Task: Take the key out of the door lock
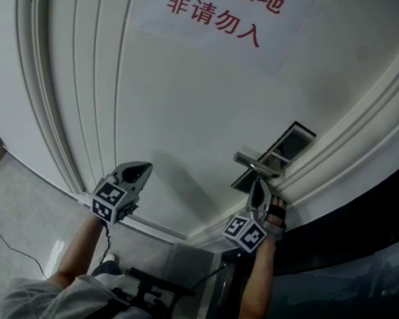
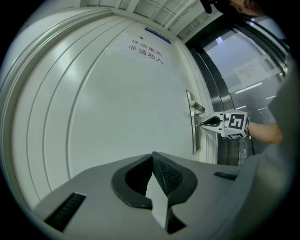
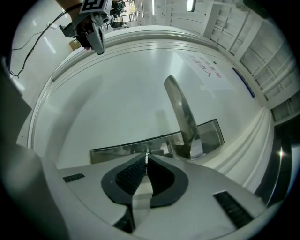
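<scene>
Fig.: R gripper (image 3: 146,163) pinched narrow on a thin bright sliver, prob. the key (image 3: 146,154), at the lock plate (image 3: 117,151) just below the door handle (image 3: 180,112). Key lies dead ahead of my R jaws. Its long axis, I judge, stands perpendicular to the door (image 1: 191,104), head pointing toward me. L gripper (image 2: 153,161) closed on nothing, well apart from the lock.

Door (image 1: 190,111): white, flat panel, with 1 paper notice (image 1: 216,14) in red characters fixed to it.
Frame (image 1: 70,105): white, ribbed moulding on both sides.
Floor (image 1: 21,221): grey, speckled, glossy with pale light patches; 1 thin dark cable (image 1: 4,242) trails across it.
Dark glass panel (image 1: 357,280): beside the frame, reflective.
Strip lights (image 3: 190,4): overhead, bright, seen in the right gripper view.
</scene>
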Tool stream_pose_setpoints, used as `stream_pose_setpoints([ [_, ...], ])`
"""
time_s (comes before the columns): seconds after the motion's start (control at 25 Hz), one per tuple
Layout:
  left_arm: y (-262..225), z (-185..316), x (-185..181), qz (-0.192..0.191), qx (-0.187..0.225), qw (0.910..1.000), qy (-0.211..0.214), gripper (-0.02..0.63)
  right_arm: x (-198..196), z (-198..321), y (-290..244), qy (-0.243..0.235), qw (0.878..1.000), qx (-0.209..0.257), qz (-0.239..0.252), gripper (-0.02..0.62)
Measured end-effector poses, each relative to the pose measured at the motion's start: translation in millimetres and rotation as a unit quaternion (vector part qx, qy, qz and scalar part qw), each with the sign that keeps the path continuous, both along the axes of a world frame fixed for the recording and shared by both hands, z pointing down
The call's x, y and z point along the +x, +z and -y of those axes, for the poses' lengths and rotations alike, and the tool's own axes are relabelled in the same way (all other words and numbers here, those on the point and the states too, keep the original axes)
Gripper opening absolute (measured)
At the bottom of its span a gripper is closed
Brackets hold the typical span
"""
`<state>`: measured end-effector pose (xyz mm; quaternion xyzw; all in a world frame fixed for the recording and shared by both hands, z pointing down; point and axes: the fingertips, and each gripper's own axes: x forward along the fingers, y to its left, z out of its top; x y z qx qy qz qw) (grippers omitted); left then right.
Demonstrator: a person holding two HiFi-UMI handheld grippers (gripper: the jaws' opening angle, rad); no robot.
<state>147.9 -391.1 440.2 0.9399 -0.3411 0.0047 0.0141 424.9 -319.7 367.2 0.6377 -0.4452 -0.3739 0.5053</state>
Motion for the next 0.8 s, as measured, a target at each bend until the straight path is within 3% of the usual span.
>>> stream_pose_setpoints([
  [0.8,2.8,-3.7,0.5,-0.002,-0.004,1.0,0.004,0.008,-1.3,-1.6,0.8,0.003,1.0,-0.019,-0.022,0.021],
])
